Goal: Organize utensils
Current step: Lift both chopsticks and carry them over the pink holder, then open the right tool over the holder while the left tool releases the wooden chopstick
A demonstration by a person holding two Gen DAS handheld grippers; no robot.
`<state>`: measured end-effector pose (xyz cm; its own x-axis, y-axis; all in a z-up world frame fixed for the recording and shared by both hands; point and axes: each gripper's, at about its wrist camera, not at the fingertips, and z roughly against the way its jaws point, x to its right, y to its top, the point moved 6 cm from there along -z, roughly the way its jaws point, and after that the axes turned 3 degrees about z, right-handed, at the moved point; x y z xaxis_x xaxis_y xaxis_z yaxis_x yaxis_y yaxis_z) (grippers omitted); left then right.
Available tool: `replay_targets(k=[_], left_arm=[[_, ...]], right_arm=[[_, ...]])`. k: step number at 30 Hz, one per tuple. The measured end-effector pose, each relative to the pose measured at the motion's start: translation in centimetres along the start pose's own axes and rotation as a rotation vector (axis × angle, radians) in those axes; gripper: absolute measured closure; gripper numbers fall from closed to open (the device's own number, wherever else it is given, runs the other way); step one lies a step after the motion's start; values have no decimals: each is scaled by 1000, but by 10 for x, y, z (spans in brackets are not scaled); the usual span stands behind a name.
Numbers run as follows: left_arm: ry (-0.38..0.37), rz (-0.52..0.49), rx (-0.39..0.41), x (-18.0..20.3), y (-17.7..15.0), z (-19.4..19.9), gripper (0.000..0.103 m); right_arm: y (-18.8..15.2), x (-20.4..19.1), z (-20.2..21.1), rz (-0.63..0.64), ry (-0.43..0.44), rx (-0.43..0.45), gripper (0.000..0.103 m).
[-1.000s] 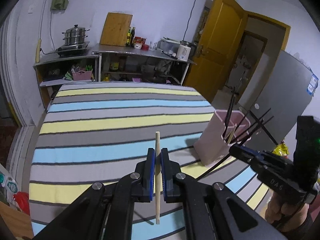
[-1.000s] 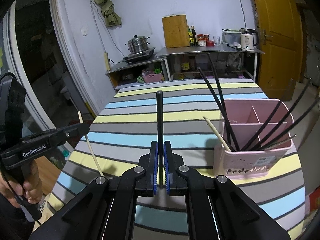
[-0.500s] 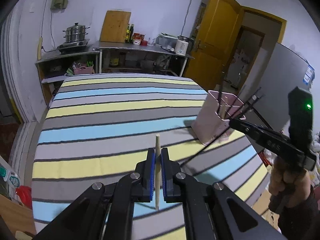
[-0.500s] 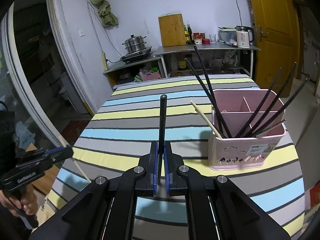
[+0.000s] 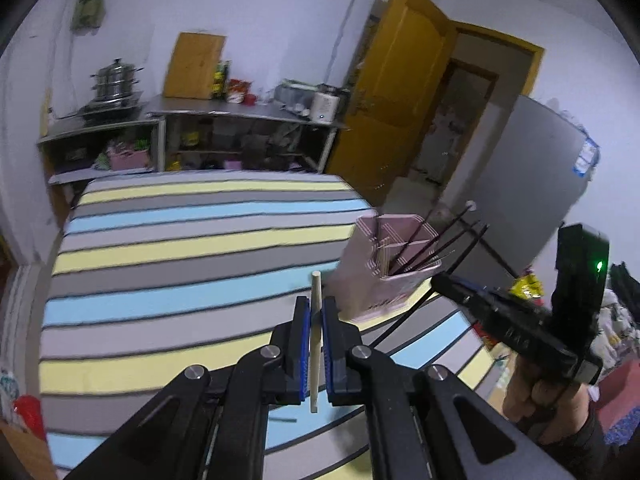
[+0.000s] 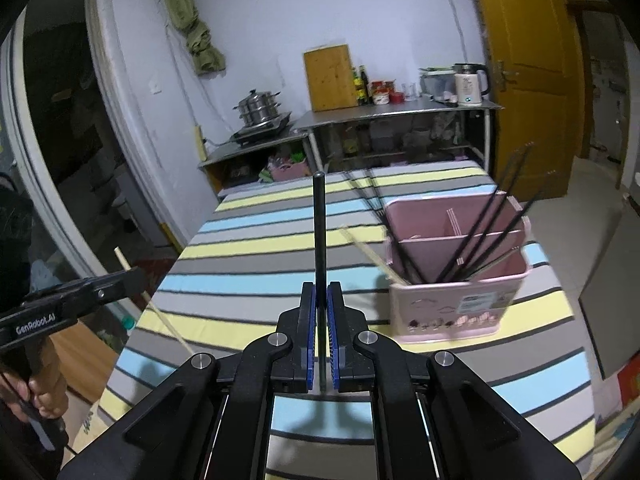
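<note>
My left tool is clamped on a pale wooden chopstick, held upright above the striped table. My right tool is clamped on a black chopstick. The pink utensil holder, near the table's right edge, holds several black chopsticks and one wooden one.

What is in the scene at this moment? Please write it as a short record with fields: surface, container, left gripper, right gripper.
surface: table with striped cloth of yellow, blue and grey bands
container: pink plastic utensil holder with compartments, upright on the cloth, holding several thin black chopsticks and one pale wooden chopstick
left gripper: shut on a light wooden chopstick
right gripper: shut on a black chopstick, held above the cloth to the left of the holder
</note>
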<state>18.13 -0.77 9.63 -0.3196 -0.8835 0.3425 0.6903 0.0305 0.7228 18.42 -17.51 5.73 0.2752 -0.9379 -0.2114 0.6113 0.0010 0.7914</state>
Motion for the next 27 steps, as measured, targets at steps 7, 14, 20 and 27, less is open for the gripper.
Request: replay_targets(k=[7,14,20,27], left_arm=[[-110,-34,29,51,40,-22,98],[-168,-38,88,81,88,-38,98],[-150,-44,123,88,117,-62,98],[-132,-60,123,89,125,-96,98]], right_arm=[[25,34,38,-47,-48,87,97],[61,56,73,-56,-97,194,97],[84,66,73,-58,-125,244,97],[93,71,49,-37,-151,247,97]])
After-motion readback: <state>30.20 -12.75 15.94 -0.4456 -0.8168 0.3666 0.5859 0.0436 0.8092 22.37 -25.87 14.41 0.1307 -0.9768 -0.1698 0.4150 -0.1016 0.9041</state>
